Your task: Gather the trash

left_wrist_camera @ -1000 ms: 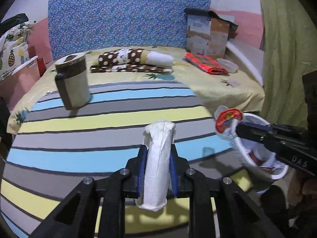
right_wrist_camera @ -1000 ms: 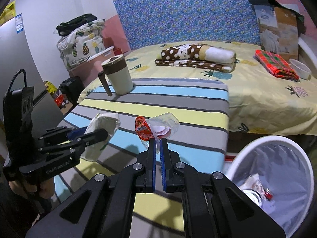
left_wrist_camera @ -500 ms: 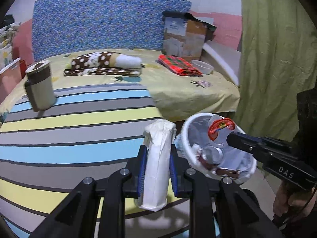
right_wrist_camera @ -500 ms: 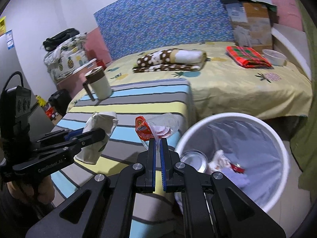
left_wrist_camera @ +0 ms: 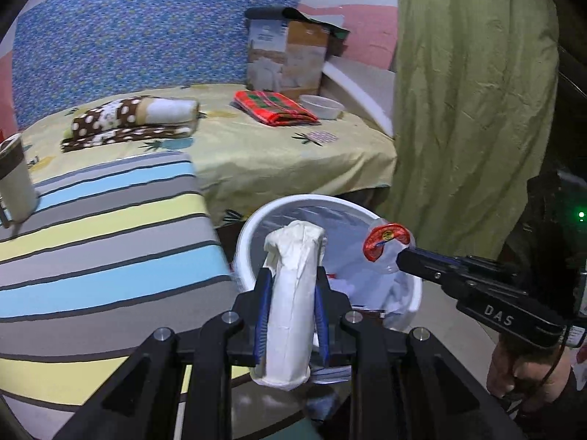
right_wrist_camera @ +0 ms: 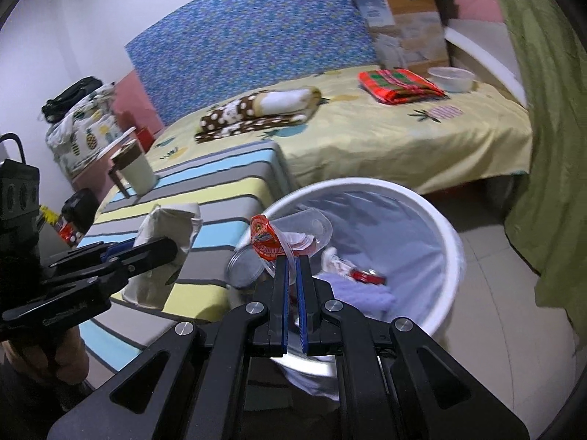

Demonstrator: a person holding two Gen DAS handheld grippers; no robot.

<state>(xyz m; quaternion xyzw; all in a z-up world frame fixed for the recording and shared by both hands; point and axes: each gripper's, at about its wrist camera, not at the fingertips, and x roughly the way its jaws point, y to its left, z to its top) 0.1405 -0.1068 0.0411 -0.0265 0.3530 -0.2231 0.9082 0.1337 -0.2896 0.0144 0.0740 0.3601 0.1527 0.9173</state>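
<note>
On the far left, a lidded mug (right_wrist_camera: 134, 167) stands on the striped surface (left_wrist_camera: 102, 242), which shows no loose trash in either view; the mug does not look like trash.

The left hand-held gripper (left_wrist_camera: 291, 302) is clamped on a crumpled white paper bag (left_wrist_camera: 291, 304), held upright. From the right wrist view the bag (right_wrist_camera: 165, 234) hangs over the edge of the striped surface, just beside the trash bin (right_wrist_camera: 445, 234) and not yet above its opening.

The right hand-held gripper (right_wrist_camera: 291, 267) has its jaws nearly together, pinching a clear plastic cup with a red foil lid (right_wrist_camera: 286, 240). That cup sits above the bin's near rim, so it looks ready to drop.

Inside the bin lie a can, a red wrapper and crumpled paper, so part of the collecting seems done. What is left, by my reading: release the cup, bring the bag over the bin, release it.
</note>
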